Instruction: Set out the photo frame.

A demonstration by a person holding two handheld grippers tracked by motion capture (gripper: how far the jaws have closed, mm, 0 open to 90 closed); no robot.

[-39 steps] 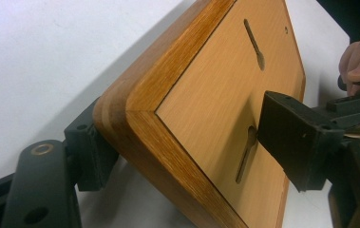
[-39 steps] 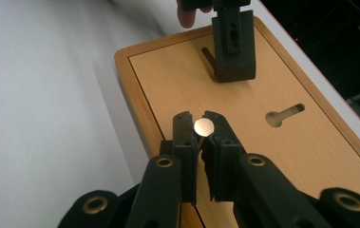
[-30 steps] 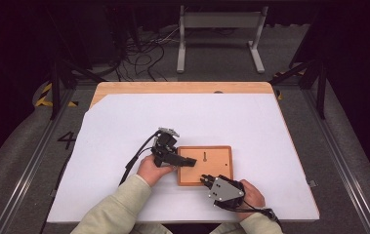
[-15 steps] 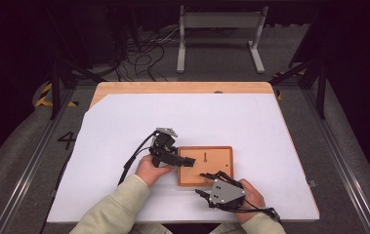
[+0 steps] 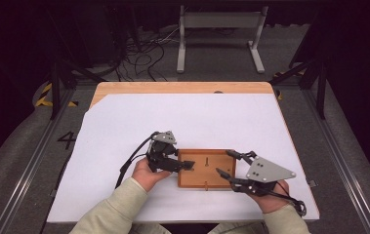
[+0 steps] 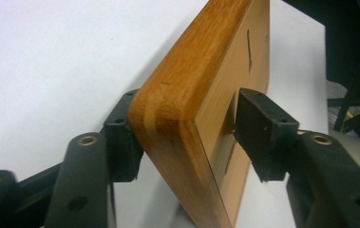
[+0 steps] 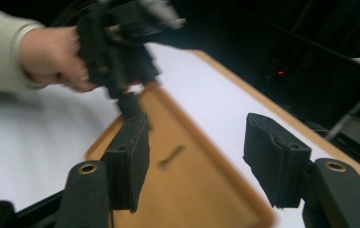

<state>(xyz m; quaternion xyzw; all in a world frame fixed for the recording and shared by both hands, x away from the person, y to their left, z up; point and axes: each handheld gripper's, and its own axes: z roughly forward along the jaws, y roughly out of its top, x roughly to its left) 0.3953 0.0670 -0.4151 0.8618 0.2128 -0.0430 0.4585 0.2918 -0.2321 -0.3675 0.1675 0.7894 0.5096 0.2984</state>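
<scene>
Currently:
- wooden tray (image 5: 206, 168) sits on the white table cover (image 5: 124, 126), near the person's edge, between the two hands.
- left gripper (image 5: 188, 165) is at the tray's left edge, clamped on the rim. In the left gripper view one jaw presses the rim's outer face and the other the inner face, wood pinched between them (image 6: 182, 114).
- left hand (image 5: 146, 173) wraps the gripper body, cable trailing off to the left.
- right gripper (image 5: 226, 163) is at the tray's right side, jaws spread wide, holding nothing.
- right gripper view: both pads hover above the tray (image 7: 187, 180) with a clear gap, tray floor and its small slot visible between them. Whether either pad touches the wood, cannot tell.
- right hand (image 5: 270, 195) sits at the near right, grey triangular plate on top of the gripper.
- the left gripper (image 7: 120, 47) shows blurred at the tray's far end in the right gripper view.
</scene>
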